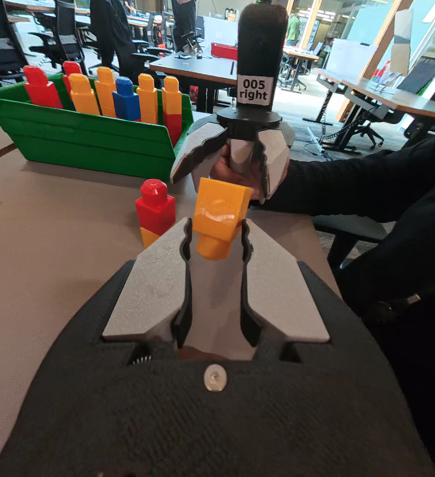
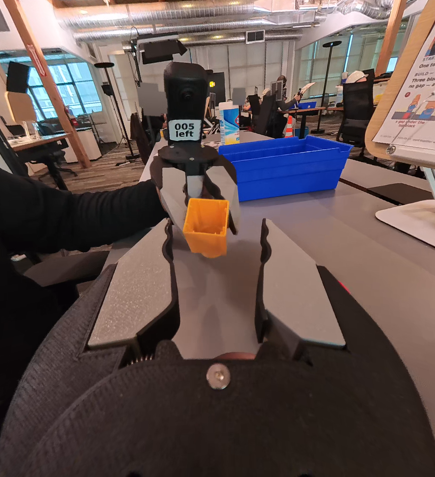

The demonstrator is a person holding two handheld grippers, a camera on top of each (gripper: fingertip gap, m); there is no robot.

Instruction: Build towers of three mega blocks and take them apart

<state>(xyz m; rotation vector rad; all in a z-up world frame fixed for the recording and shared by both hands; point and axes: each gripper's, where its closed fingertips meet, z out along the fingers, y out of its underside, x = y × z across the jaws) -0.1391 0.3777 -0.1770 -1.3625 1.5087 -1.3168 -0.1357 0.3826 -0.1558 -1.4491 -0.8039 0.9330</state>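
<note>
Bright, even indoor light fills both wide-angle views; windows glow pale in the background. A white glare streak crosses the orange block, whose edges smear slightly with motion blur. Soft shadows fall on the worktop. Straight lines bow toward the frame edges; distant desks and chairs look soft.

Each camera sits just behind its own gripper and looks forward and slightly down along the two fingers, low over the table. The left wrist view faces the green bin and, close ahead, the right gripper. The right wrist view faces the opposite way, toward the blue bin and the left gripper close ahead. Both views share the orange block between them, one seeing its stud end, the other its hollow end.
</note>
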